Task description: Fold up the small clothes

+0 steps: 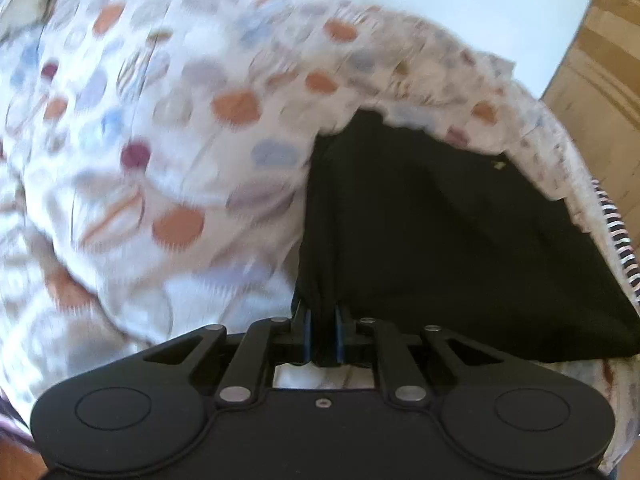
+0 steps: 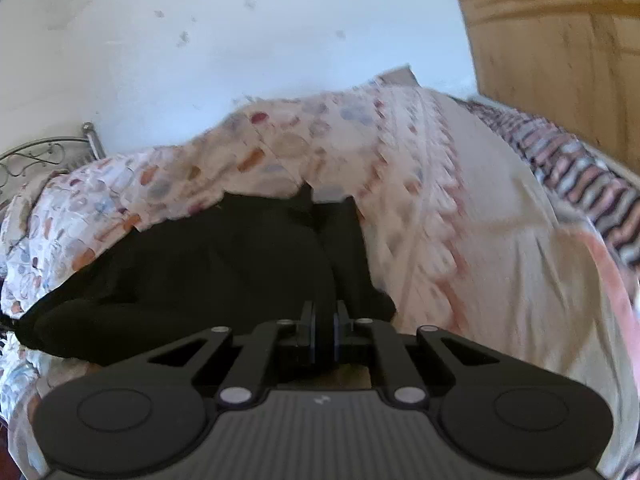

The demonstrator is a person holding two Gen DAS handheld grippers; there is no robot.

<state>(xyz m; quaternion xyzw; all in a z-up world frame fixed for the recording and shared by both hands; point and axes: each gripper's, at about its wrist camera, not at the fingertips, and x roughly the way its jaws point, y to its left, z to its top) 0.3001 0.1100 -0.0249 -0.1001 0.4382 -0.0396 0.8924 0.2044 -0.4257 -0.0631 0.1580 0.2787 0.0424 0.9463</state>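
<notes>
Black soft cloth garment [image 1: 440, 220] | I am pinching its near edge in left gripper [image 1: 323, 320] and right gripper [image 2: 324, 320] | limp, light, sagging over spotted quilted bedspread [image 1: 160, 120]

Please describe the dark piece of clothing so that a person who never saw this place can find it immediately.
Look at the bed covered by a white quilt printed with orange, blue and maroon circles. On this quilt lies the black garment, pinched by the left gripper and the right gripper. It is the only plain, dark fabric there.
</notes>
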